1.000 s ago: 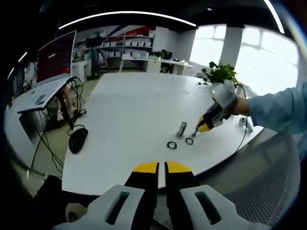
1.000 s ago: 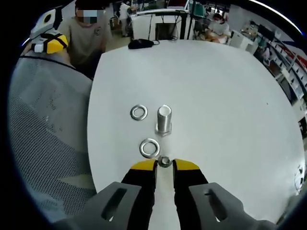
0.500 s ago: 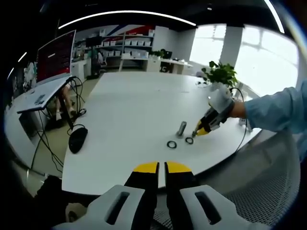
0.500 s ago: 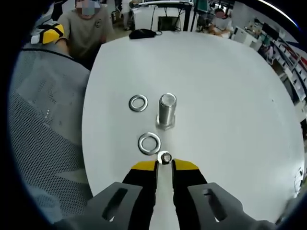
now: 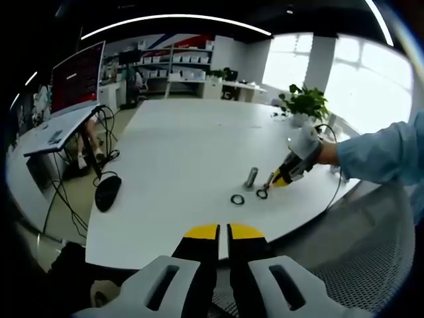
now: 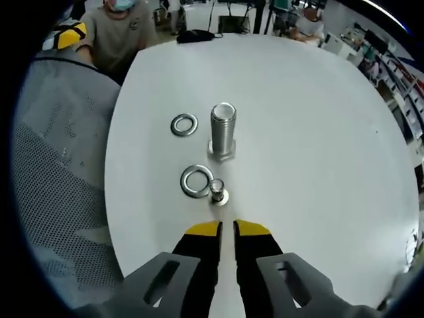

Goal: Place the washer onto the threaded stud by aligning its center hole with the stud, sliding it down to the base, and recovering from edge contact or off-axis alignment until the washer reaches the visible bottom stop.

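A white round desk [image 6: 298,132] in an open office carries all the parts. In the right gripper view the right tool [image 6: 221,229] hangs just above the desk, jaws nearly shut and grasping nothing. Just beyond its tips a small short bolt [image 6: 218,192] stands touching the near washer [image 6: 197,181]; past them rises the threaded stud [image 6: 222,130], with a second washer [image 6: 184,124] beside it. To do this step well, pinch the near washer by its rim, keep it level, and centre the hole over the stud top before letting it drop. The left tool [image 5: 222,232] is clenched empty, well back. Compared with a second ago, the right tool has pulled back from the small bolt.
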